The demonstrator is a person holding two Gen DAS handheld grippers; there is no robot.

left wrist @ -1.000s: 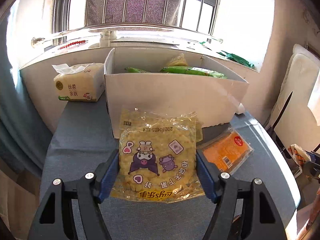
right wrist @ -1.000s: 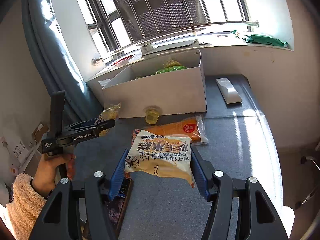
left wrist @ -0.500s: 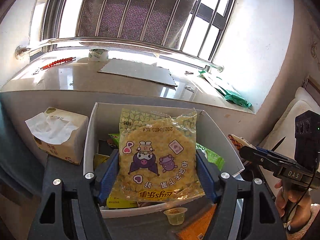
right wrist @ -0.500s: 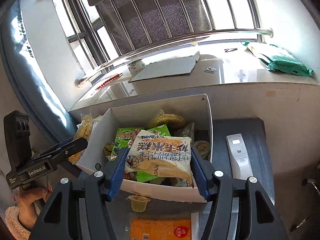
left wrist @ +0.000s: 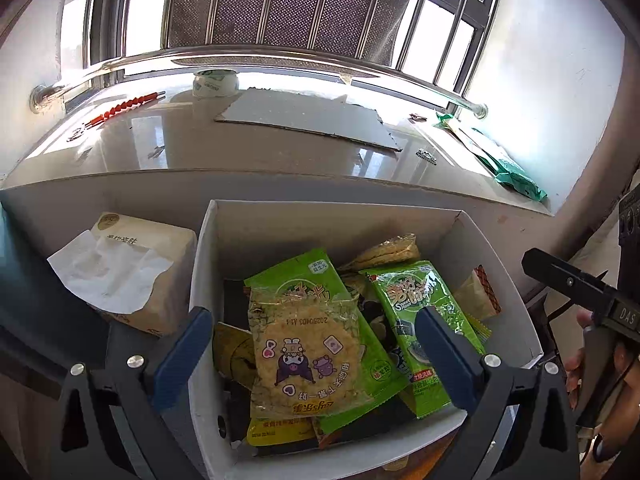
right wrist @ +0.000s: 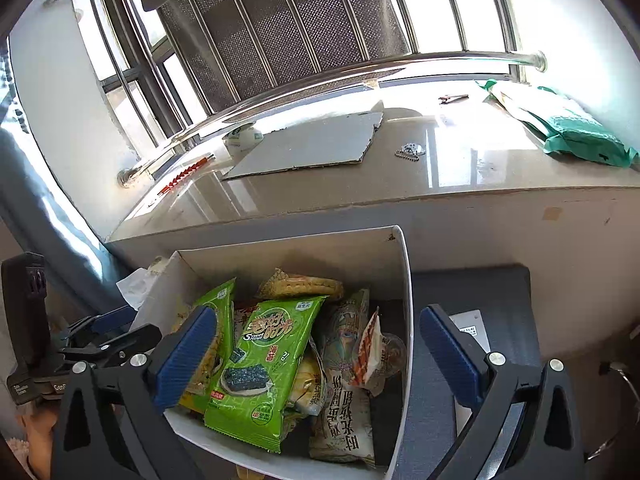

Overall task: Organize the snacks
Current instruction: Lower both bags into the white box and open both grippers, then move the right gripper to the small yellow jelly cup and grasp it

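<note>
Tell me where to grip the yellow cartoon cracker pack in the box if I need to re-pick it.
Take the yellow cartoon cracker pack across its two long side edges, coming from above. It lies flat, face up on the other snacks in the white box, and both sides look exposed; the open left gripper already straddles it.

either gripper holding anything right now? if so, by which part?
Nothing held. Left gripper and right gripper are both open over the box; the yellow snack pack lies loose inside.
</note>
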